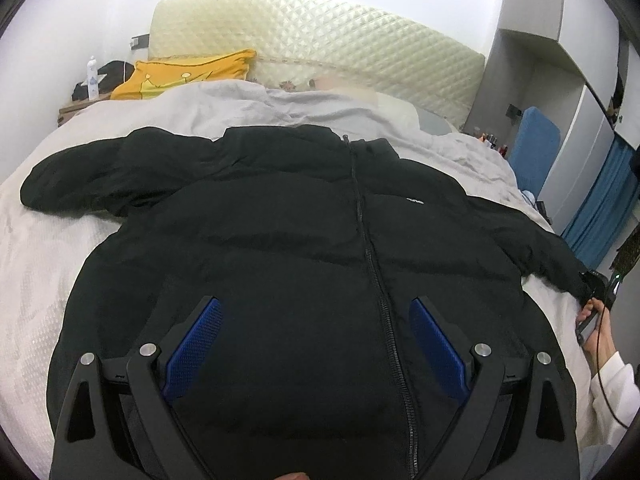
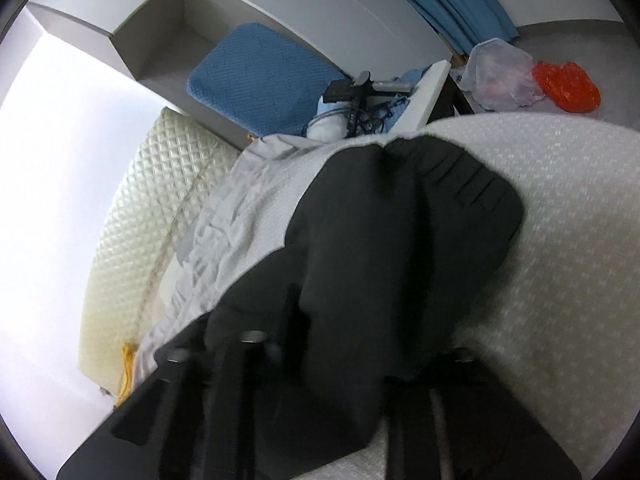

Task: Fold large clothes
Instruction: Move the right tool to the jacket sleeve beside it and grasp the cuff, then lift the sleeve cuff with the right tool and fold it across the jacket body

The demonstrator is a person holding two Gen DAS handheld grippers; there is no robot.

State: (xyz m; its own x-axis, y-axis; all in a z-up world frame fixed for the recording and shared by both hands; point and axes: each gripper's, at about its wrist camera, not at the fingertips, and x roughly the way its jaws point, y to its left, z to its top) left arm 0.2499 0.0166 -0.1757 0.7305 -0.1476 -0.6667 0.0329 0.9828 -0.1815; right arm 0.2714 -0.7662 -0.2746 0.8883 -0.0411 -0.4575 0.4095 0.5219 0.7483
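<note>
Black jacket [image 1: 304,240] one, flat on bed [image 1: 36,264]; two sleeves spread

Left tongs [image 1: 316,344] spread wide; right tongs' [image 2: 360,360] state unclear.

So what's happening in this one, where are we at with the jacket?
A black jacket lies face up, zipped, on the bed, both sleeves spread out; no fold is visible yet. The left tongs hang open over its lower front, gripping nothing. The right tongs are at the right sleeve, which lies between their arms, but that view is blurred and fabric hides the tips, so a grip cannot be confirmed.
</note>
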